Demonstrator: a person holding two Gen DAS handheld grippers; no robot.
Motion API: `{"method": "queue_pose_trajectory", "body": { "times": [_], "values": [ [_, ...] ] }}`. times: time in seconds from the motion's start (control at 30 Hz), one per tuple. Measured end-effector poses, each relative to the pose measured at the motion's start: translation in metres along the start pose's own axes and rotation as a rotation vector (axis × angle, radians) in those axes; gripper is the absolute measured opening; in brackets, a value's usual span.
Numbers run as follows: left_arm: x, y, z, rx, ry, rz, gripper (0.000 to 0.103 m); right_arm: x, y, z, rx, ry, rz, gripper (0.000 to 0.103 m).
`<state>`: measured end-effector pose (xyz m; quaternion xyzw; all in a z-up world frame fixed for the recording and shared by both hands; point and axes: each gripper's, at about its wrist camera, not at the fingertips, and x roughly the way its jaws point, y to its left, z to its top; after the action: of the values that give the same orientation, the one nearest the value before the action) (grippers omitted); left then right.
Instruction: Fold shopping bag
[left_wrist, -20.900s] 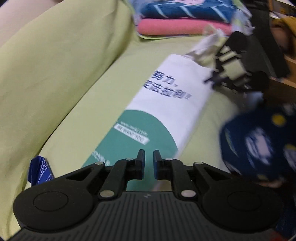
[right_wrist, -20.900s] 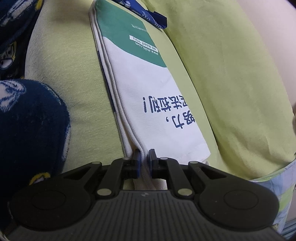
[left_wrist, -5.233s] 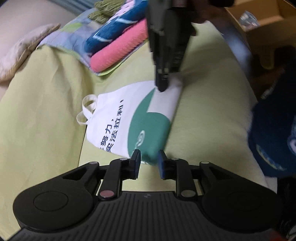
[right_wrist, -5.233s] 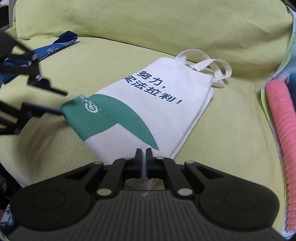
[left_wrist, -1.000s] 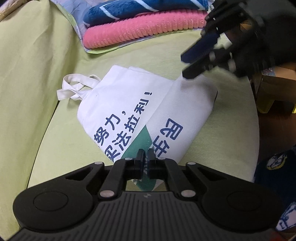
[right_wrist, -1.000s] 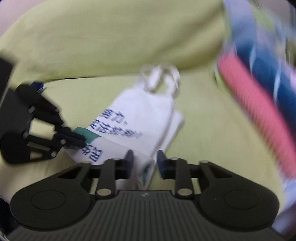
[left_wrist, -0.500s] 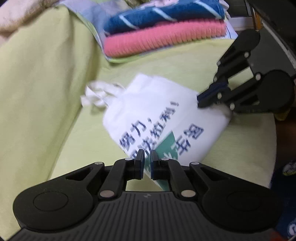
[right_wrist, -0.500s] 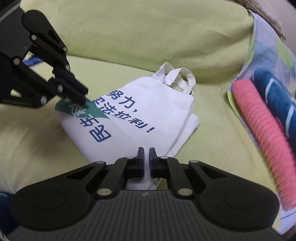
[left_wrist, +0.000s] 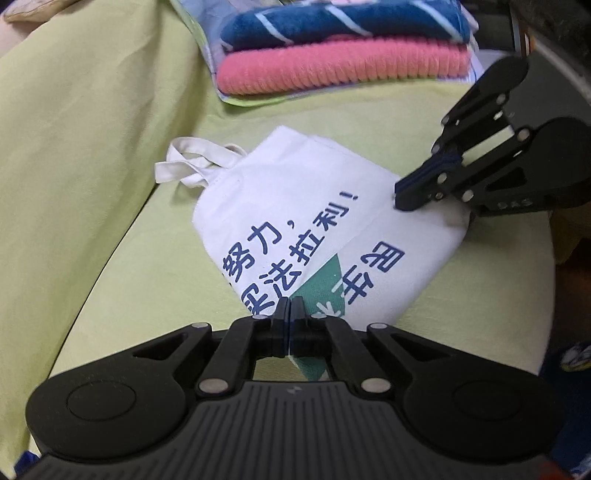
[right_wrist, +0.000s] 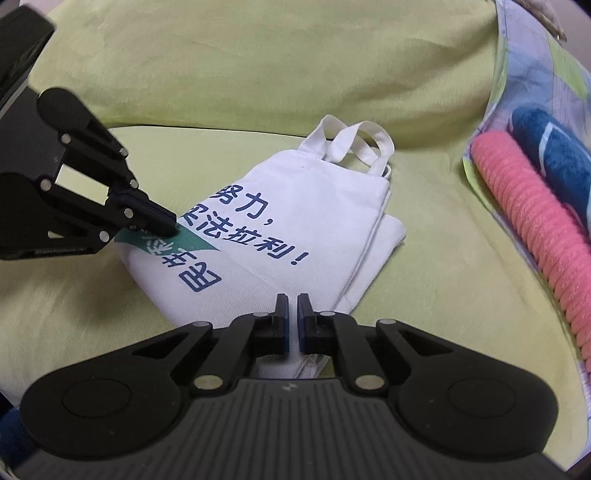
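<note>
Left wrist view is showing the bag (left_wrist: 295, 206), white with blue characters and a green patch, lying folded on the green sofa (left_wrist: 92, 147); the left gripper (left_wrist: 289, 314) is clenching its green corner; the right gripper (left_wrist: 400, 195), jaws having just narrowed, is pinching the white corner.

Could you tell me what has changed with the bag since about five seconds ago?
The bag's green bottom end has been folded up over its printed side. Both grippers are now shut at that flap's corners, left gripper and right gripper, whose jaws have just been closing. The handles and the towels stayed where they were.
</note>
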<state>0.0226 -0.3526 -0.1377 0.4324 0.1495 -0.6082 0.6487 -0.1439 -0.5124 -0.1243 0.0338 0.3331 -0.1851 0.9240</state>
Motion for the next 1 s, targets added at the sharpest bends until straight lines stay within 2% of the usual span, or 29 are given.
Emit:
{"method": "queue_pose_trajectory", "body": {
  "times": [0.03,0.07,0.13,0.27,0.33,0.4,0.43,0.47,0.6,0.7,0.83,0.9,0.93,1.0],
  "values": [
    [-0.007,-0.001,-0.001,0.0,-0.008,0.008,0.0,0.0,-0.001,0.0,0.002,0.004,0.007,0.007],
    [-0.013,-0.003,-0.002,0.02,-0.014,0.016,0.004,0.0,-0.001,0.001,0.006,0.007,0.013,0.007],
    [-0.026,-0.015,-0.006,0.123,-0.026,0.032,0.017,0.0,-0.005,0.001,0.034,0.012,0.029,0.007],
    [-0.035,-0.046,-0.021,0.406,-0.006,0.108,0.018,0.0,-0.01,0.001,0.074,0.016,0.051,0.007],
    [-0.03,-0.061,-0.031,0.566,0.004,0.162,0.02,0.0,-0.008,0.001,0.058,0.015,0.047,0.007],
    [-0.02,-0.07,-0.039,0.684,0.018,0.206,0.022,-0.001,-0.006,0.0,0.048,0.014,0.042,0.007],
    [-0.015,-0.074,-0.043,0.741,0.012,0.228,0.034,0.0,-0.006,0.0,0.048,0.014,0.042,0.007],
    [-0.01,-0.077,-0.047,0.792,0.004,0.245,0.041,0.0,-0.006,0.0,0.05,0.013,0.043,0.007],
    [0.013,-0.084,-0.06,0.977,-0.012,0.299,0.046,-0.001,-0.006,0.0,0.047,0.01,0.044,0.007],
    [0.022,-0.082,-0.061,1.015,-0.02,0.273,0.036,-0.001,-0.007,-0.001,0.042,0.006,0.046,0.007],
    [0.021,-0.072,-0.056,0.97,-0.023,0.219,0.034,-0.001,-0.006,-0.002,0.021,-0.018,0.047,0.007],
    [0.02,-0.071,-0.053,0.959,-0.018,0.206,0.034,-0.009,-0.003,-0.002,-0.041,-0.043,0.037,0.006],
    [0.019,-0.07,-0.052,0.943,-0.019,0.199,0.034,-0.014,-0.002,-0.002,-0.076,-0.056,0.03,0.009],
    [0.018,-0.068,-0.051,0.918,-0.026,0.19,0.034,-0.03,-0.002,-0.005,-0.15,-0.099,0.031,0.033]
  ]
}}
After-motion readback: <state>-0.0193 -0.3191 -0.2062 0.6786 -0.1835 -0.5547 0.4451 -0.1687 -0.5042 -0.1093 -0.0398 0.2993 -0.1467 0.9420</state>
